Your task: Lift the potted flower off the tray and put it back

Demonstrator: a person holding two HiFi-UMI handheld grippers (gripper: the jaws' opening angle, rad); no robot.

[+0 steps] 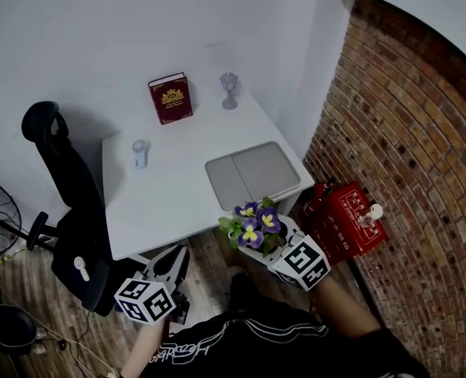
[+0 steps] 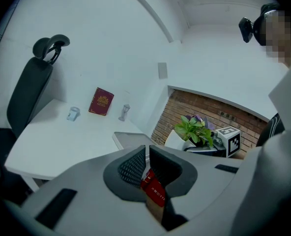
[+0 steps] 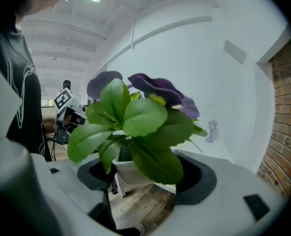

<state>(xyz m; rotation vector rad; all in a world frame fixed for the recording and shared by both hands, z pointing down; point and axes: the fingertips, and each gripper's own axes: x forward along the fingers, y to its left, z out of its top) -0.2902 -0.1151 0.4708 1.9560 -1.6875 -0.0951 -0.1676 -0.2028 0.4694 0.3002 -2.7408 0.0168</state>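
Note:
The potted flower (image 1: 253, 223), purple blooms and green leaves in a small white pot (image 3: 128, 170), hangs in the air off the white table's near edge, over the wooden floor. My right gripper (image 1: 258, 246) is shut on the pot, one jaw on each side of it. The grey tray (image 1: 253, 172) lies bare on the table's near right corner, beyond the plant. My left gripper (image 1: 170, 268) sits lower left of the plant, below the table edge, jaws together with nothing between them. The left gripper view has the plant (image 2: 194, 129) to its right and the tray (image 2: 130, 139) ahead.
On the table (image 1: 170, 203) stand a dark red book (image 1: 170, 98), a glass goblet (image 1: 230, 90) and a small pale cup (image 1: 141, 153). A black office chair (image 1: 68, 211) is at the left. A red box (image 1: 347, 215) sits on the floor by the brick wall (image 1: 406, 148).

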